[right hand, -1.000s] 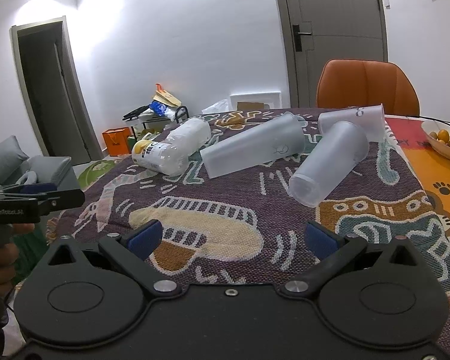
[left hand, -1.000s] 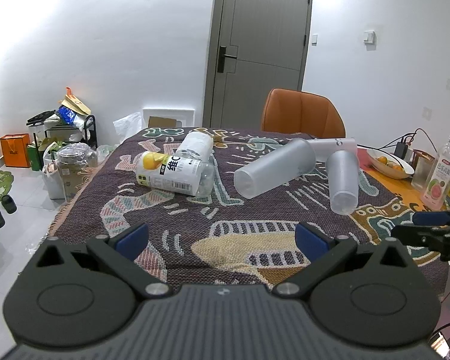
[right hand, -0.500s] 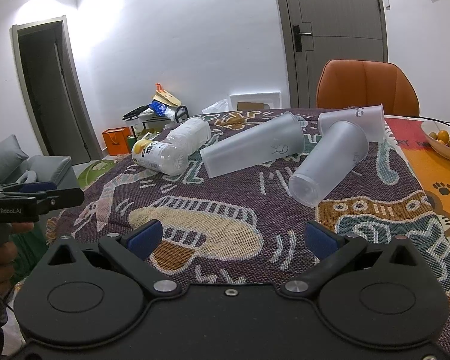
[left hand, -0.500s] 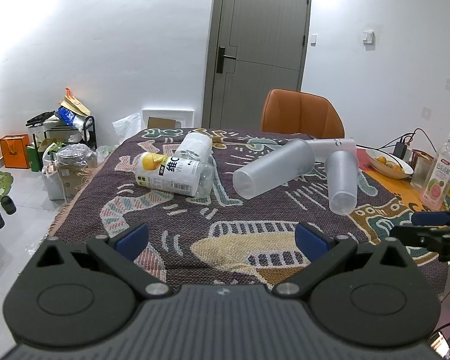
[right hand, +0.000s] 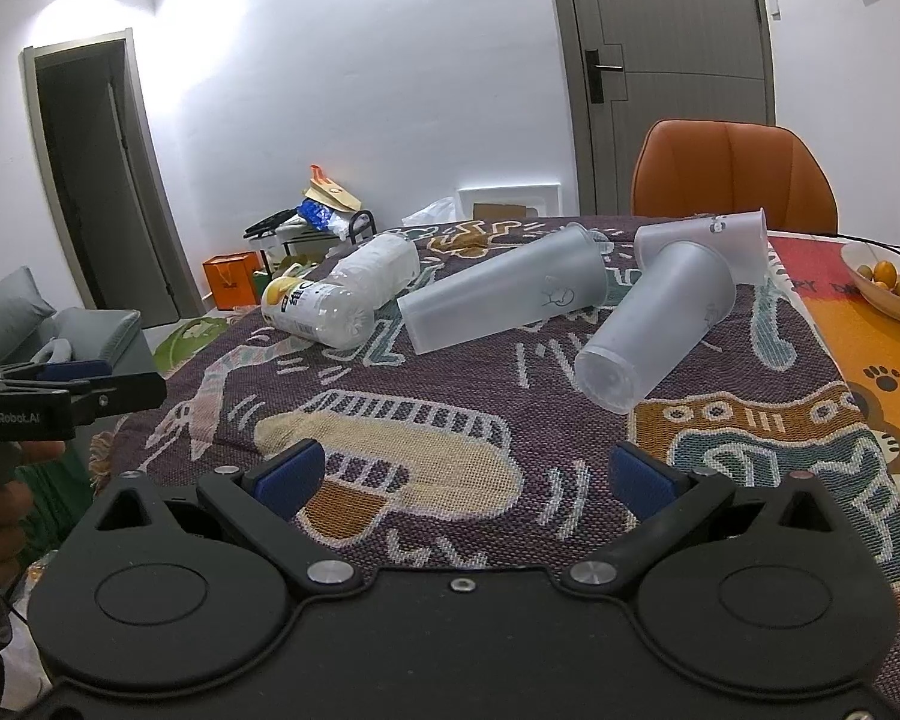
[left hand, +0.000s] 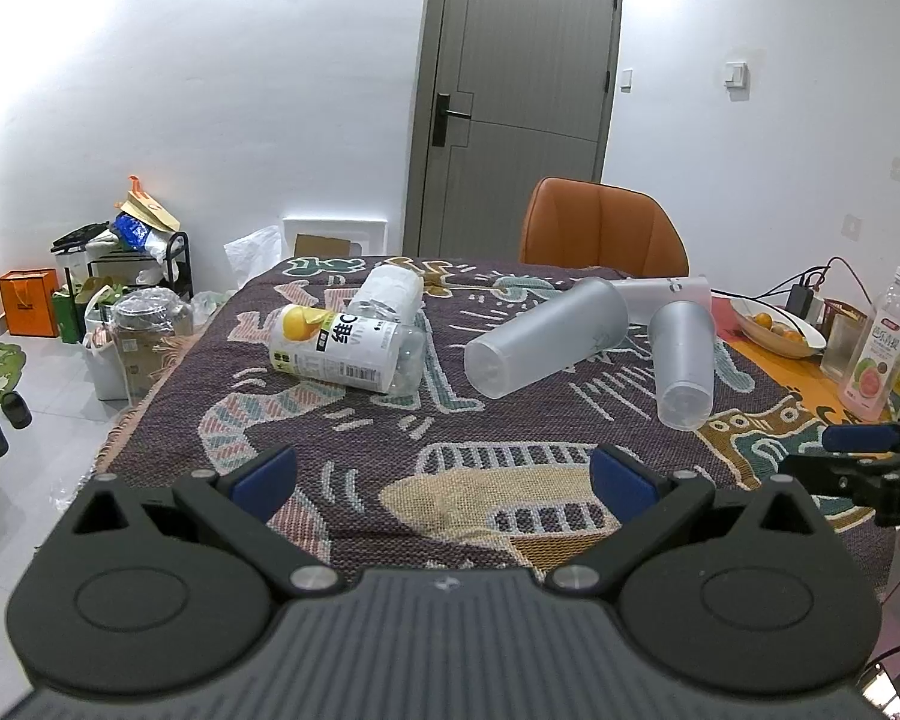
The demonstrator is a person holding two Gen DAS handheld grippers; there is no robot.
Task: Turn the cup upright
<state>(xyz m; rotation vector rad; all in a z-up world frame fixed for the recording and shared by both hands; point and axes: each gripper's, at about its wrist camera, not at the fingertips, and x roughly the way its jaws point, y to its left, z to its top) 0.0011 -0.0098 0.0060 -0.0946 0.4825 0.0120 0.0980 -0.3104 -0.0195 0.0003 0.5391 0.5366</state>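
Observation:
Three frosted plastic cups lie on their sides on the patterned cloth. The large cup (left hand: 543, 336) (right hand: 504, 297) lies in the middle, base toward me. A smaller cup (left hand: 683, 363) (right hand: 654, 324) lies to its right. A third cup (left hand: 666, 294) (right hand: 711, 240) lies behind them. My left gripper (left hand: 444, 480) is open and empty, short of the cups near the front edge. My right gripper (right hand: 462, 477) is open and empty, also short of the cups. The right gripper shows in the left wrist view (left hand: 858, 462); the left gripper shows in the right wrist view (right hand: 72, 390).
Two plastic bottles (left hand: 342, 348) (right hand: 342, 294) lie on their sides at the left of the cloth. An orange chair (left hand: 600, 228) stands behind the table. A fruit bowl (left hand: 777, 327), a drink bottle (left hand: 876, 354) and cables sit at the right edge.

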